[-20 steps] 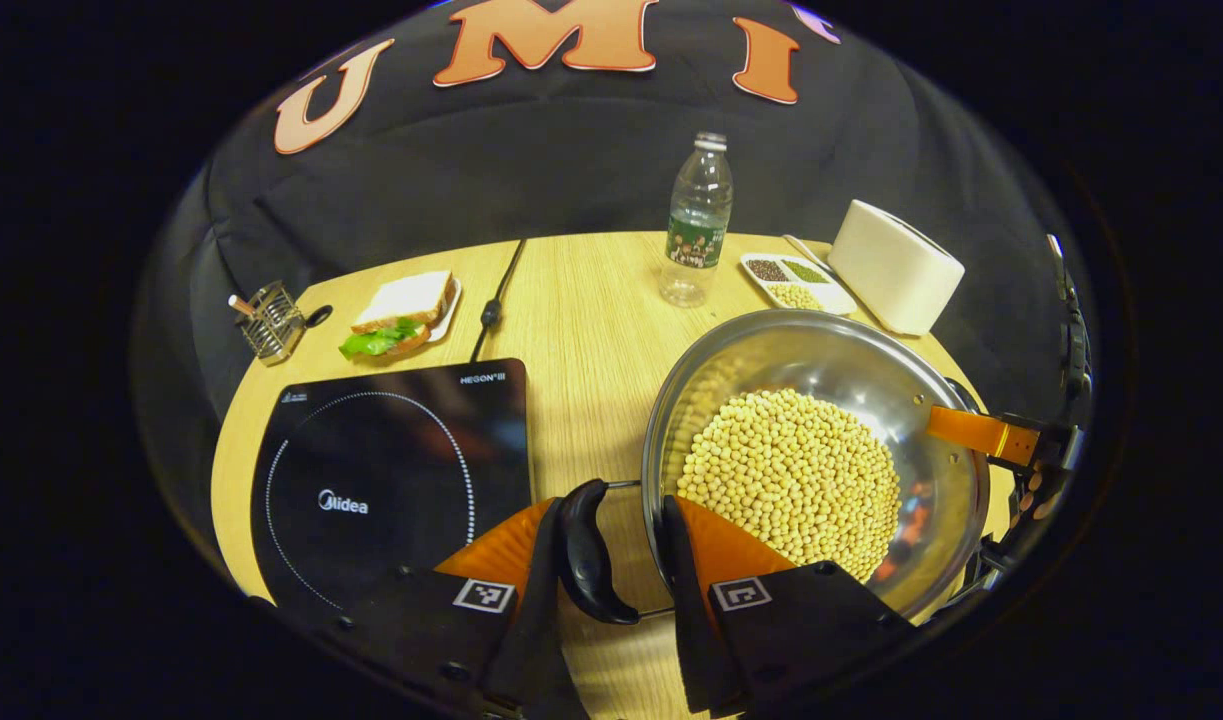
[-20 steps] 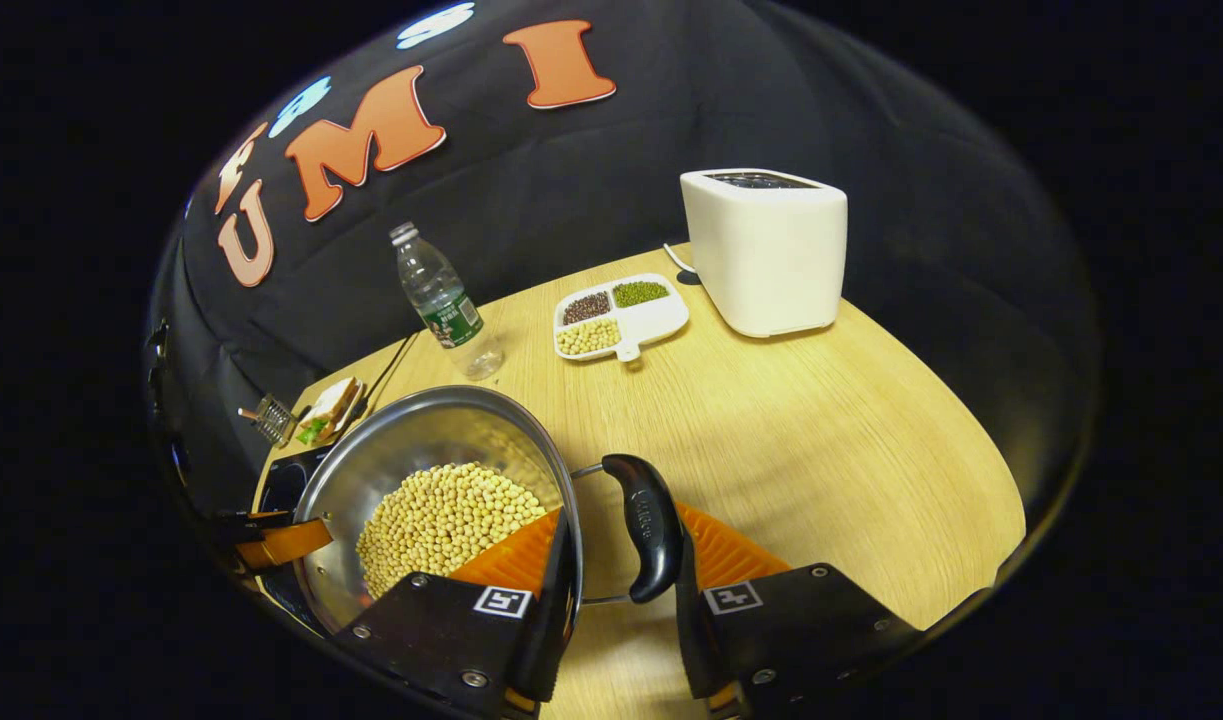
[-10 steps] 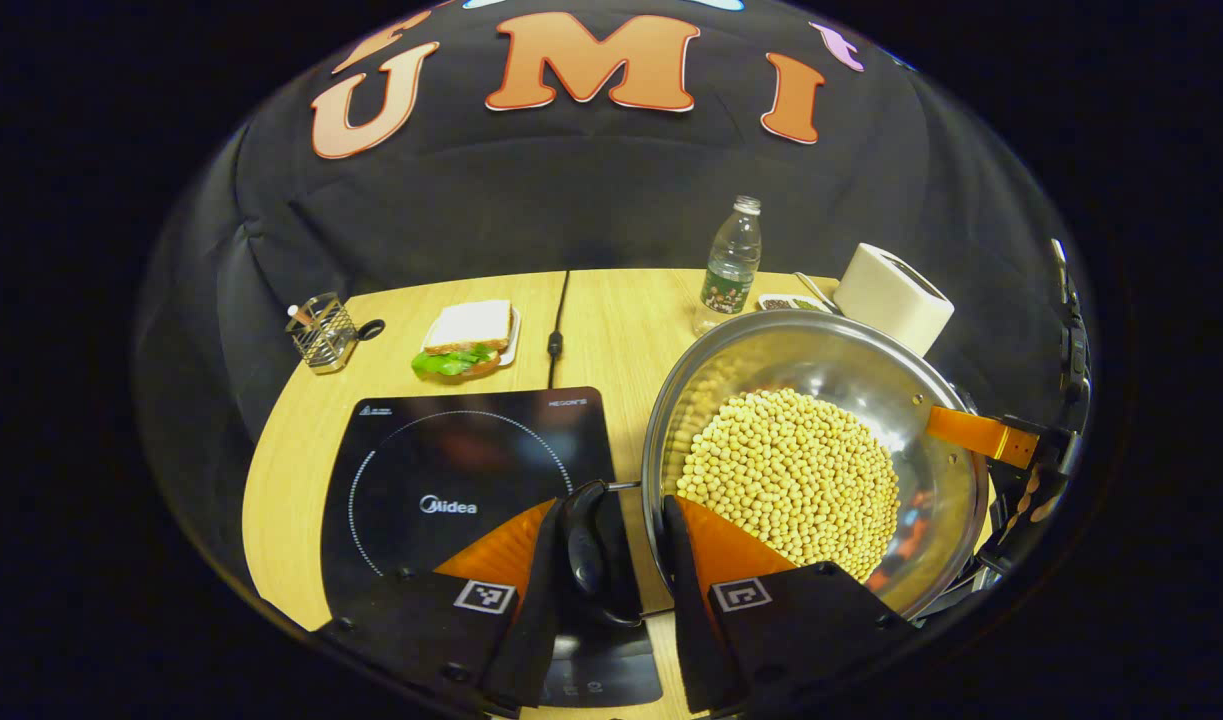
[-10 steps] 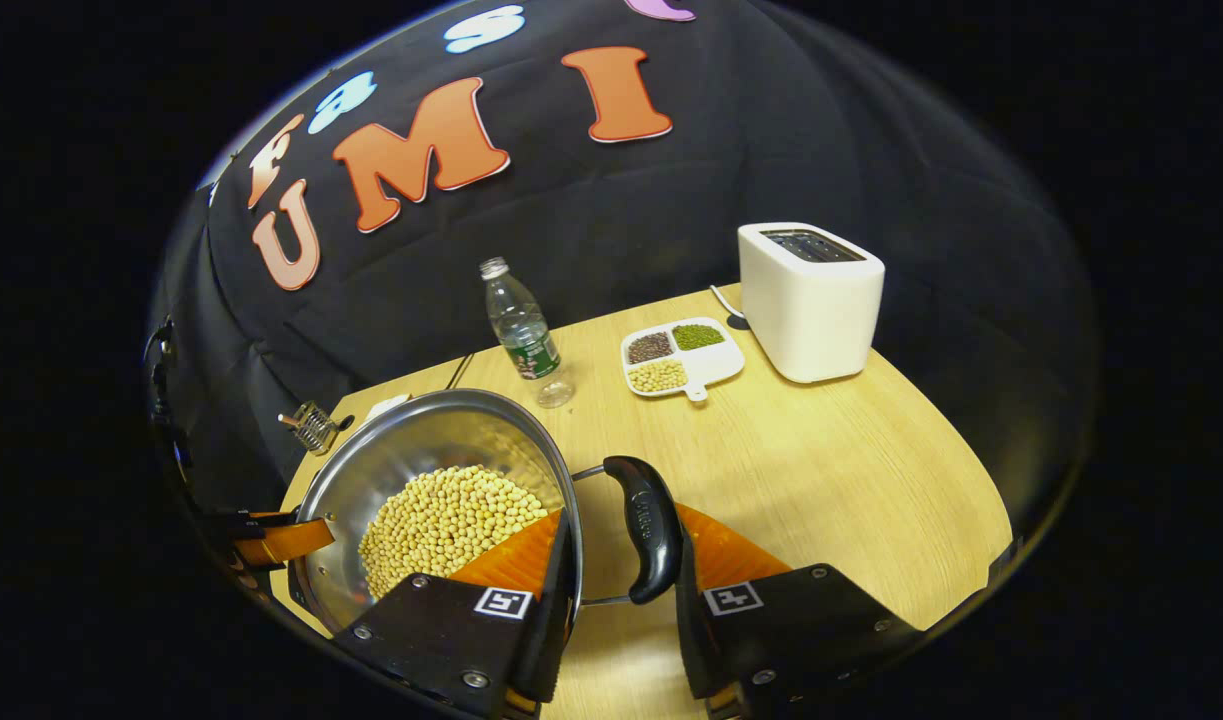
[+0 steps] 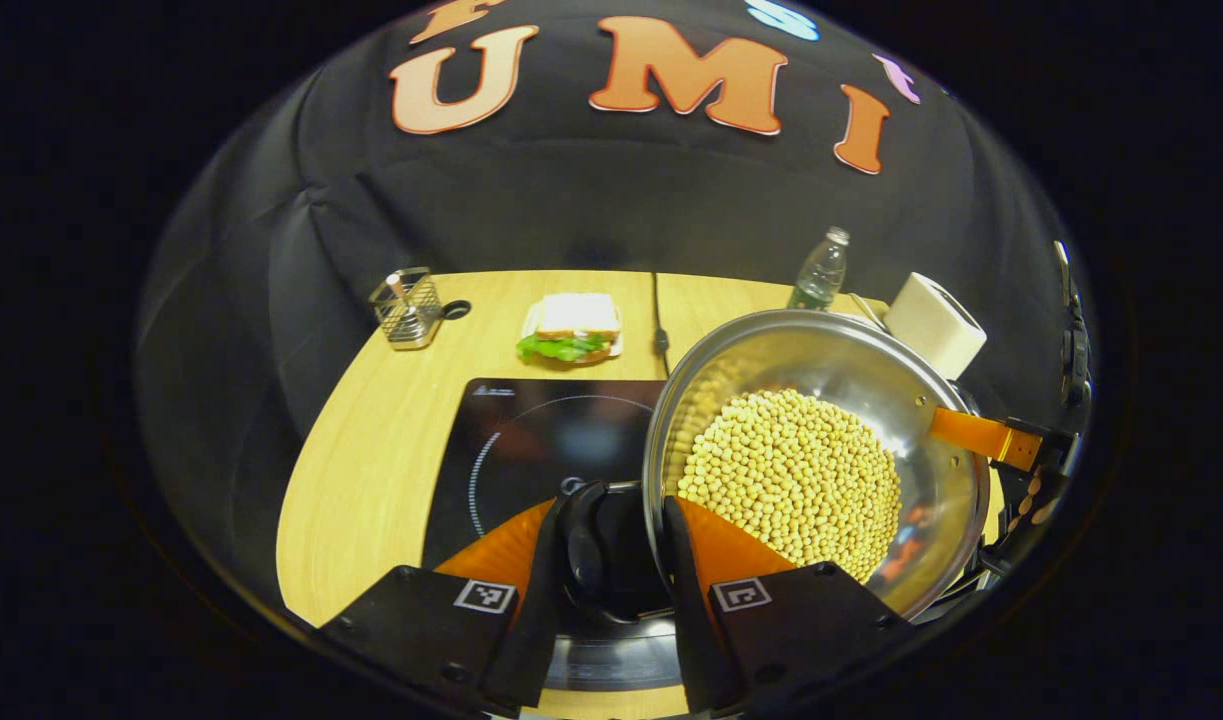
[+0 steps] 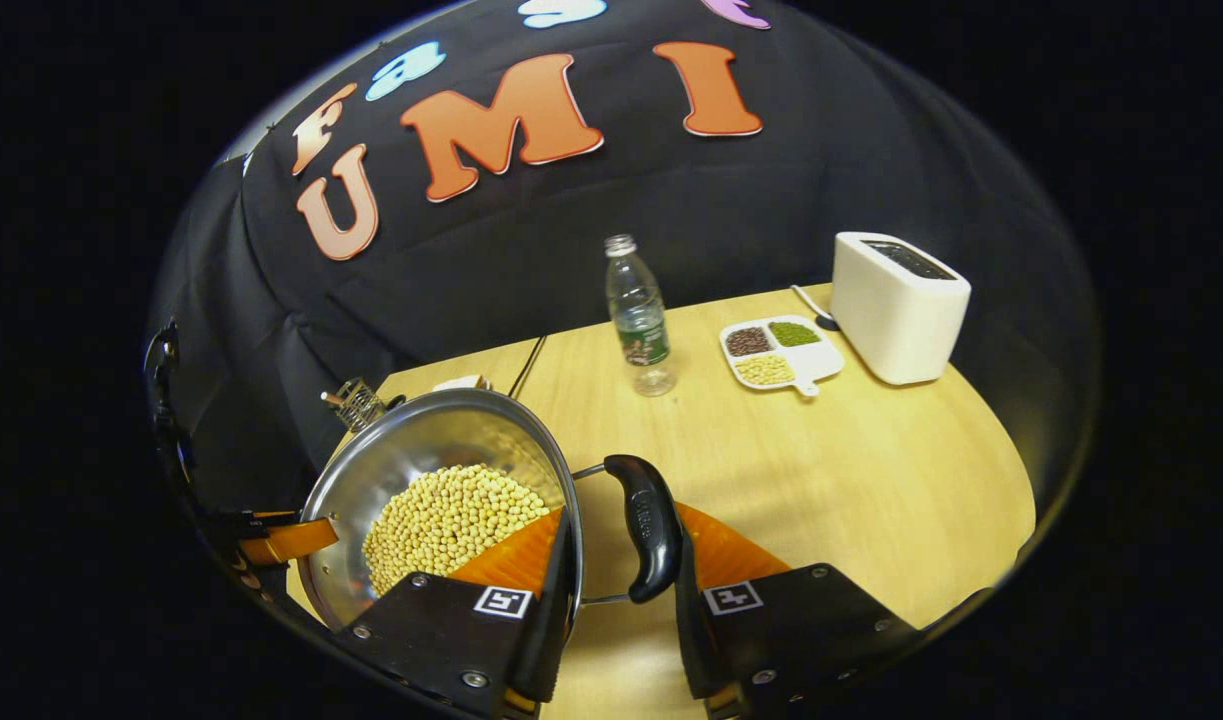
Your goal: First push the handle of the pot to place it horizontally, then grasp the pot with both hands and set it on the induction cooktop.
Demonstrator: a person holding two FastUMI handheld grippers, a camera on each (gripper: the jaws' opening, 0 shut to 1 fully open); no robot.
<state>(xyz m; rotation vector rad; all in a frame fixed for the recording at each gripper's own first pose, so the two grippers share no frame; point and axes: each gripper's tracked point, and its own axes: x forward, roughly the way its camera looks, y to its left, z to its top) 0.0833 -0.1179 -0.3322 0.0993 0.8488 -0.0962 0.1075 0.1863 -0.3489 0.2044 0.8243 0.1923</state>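
Pot point(image 5: 821, 400) of beans held aloft over induction cooktop point(image 5: 531, 440); left gripper point(image 5: 606, 560) and right gripper point(image 6: 621, 560) each clamped on a side handle.

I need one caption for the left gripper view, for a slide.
Left gripper holds the pot of soybeans by its handle over the induction cooktop.

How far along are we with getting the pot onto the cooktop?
Done: both side handles lie level, and each is gripped. The left gripper is shut on the left handle, the right gripper on the right handle. In hand: the pot of beans is carried, partly over the cooktop. Left: centre it on the ring, lower it and let go.
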